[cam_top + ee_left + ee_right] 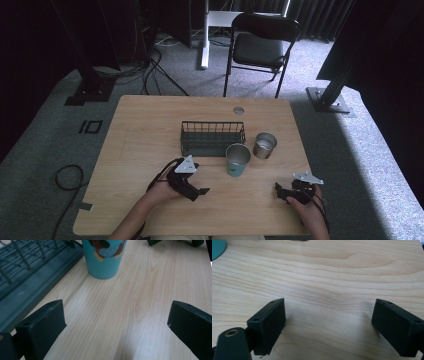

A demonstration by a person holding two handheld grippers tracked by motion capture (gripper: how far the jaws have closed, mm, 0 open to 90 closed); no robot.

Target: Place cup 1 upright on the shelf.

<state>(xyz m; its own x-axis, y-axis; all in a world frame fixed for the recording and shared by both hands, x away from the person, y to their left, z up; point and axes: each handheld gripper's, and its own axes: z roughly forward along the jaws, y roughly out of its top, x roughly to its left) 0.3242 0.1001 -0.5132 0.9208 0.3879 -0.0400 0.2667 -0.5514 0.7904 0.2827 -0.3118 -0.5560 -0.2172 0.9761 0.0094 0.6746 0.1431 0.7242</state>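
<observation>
The left gripper point(196, 190) rests low on the table point(145, 130) with its jaws spread wide and nothing between them, aimed at the teal cup point(237, 159), which stands upright just ahead, near the wire basket point(212, 137). The right gripper point(286, 192), jaws likewise apart and empty, sits at the near right. A steel cup point(264, 145) stands right of the basket. The reach looks barely begun; next, the left gripper must advance until its jaws straddle the teal cup's wall.
</observation>
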